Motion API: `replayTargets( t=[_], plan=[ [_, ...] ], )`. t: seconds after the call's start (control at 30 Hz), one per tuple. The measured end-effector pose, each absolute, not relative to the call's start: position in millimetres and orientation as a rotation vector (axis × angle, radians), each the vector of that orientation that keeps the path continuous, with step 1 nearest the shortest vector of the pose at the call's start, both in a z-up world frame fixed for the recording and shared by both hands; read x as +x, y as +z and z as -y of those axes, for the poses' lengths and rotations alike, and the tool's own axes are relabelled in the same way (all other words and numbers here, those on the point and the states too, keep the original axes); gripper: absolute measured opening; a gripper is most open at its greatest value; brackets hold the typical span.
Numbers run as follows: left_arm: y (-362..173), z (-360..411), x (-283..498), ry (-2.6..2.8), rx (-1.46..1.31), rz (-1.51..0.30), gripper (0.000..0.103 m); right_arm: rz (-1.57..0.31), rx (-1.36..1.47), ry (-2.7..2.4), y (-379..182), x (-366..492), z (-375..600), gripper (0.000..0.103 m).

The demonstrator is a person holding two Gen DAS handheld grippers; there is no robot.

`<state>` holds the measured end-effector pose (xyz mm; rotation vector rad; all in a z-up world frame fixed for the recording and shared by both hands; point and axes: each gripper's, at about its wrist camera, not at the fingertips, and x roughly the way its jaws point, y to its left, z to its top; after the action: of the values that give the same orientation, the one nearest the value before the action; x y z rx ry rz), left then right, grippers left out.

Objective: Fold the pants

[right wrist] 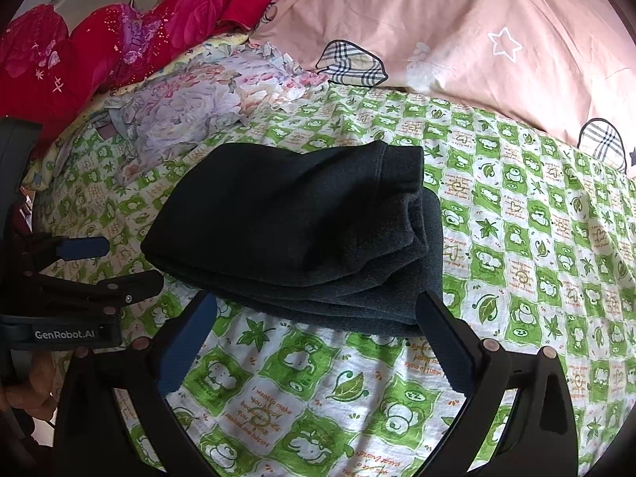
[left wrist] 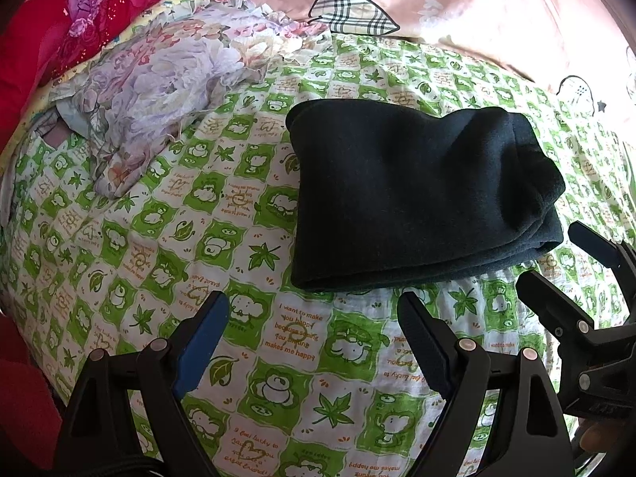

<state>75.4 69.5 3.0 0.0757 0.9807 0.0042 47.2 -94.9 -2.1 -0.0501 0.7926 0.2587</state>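
a bed point(left wrist: 278, 357) covered in a green-and-white checked sheet with little animals and leaves fills both views, with a pink duvet point(right wrist: 437, 39) behind it, a crumpled floral cloth point(left wrist: 159, 91) to the far left and a red quilt point(right wrist: 99, 51) beyond that. the pants point(right wrist: 290, 230), dark and soft-looking, lie in the middle of the sheet as a compact folded bundle, several layers stacked, with the open edges showing along the right end and a rounded fold on the left.

the left hand-held gripper point(left wrist: 314, 310) hangs just short of the bundle's near edge with its jaws spread wide and nothing between them. the right hand-held gripper point(right wrist: 318, 310) is likewise wide and empty; its right finger looks to be touching or just over the bundle's near corner, though the fisheye makes that hard to settle.

the folding seems close to finished. to finish well, i would square up the loose right end, where the lower layer sticks out past the upper one: pinch only the stray layer, draw it in line, then press the stack flat without dragging the sheet into wrinkles.
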Motion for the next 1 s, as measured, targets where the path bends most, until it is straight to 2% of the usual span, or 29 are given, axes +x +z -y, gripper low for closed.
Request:
replayTargets(
  t=[1.0],
  plan=[
    [7.3,-71.2,81.1,-0.004,0.074,-0.973,0.087,-0.789,-0.044,0.242,3.2,52.7,99.5,0.100]
  ],
)
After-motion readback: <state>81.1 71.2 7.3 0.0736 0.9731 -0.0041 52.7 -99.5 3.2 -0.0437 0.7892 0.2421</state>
